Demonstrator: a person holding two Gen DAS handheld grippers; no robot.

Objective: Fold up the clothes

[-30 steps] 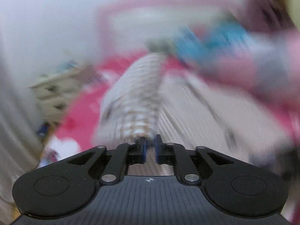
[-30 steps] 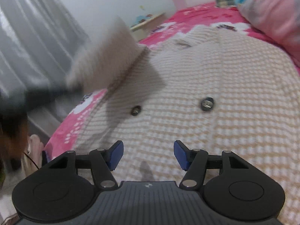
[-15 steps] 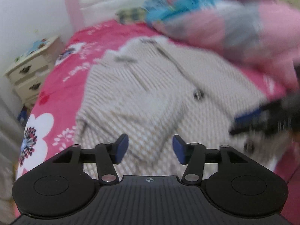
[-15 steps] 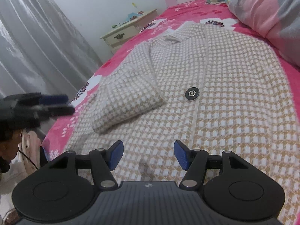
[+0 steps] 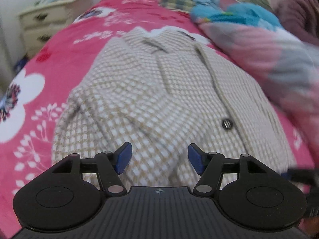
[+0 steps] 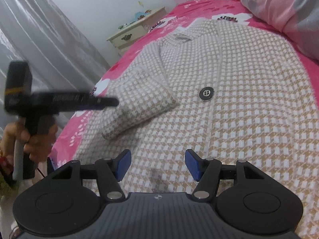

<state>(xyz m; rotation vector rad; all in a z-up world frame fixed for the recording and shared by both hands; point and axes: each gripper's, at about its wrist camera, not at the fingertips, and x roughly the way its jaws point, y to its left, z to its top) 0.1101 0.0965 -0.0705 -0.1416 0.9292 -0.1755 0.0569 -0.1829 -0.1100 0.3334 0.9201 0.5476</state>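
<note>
Where sleeve (image 6: 139,107) ends, bare cardigan (image 6: 249,109).

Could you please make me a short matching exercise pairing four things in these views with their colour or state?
Things:
1. coat sleeve
2. bedspread
3. button
4. right tool

Descriptions:
A. pink with white flowers
B. open, holding nothing
C. folded across the coat front
D. dark and round

Pairs: 1-C, 2-A, 3-D, 4-B

Black grippers (image 6: 158,164), blue fingertip pads (image 6: 124,164)
</note>
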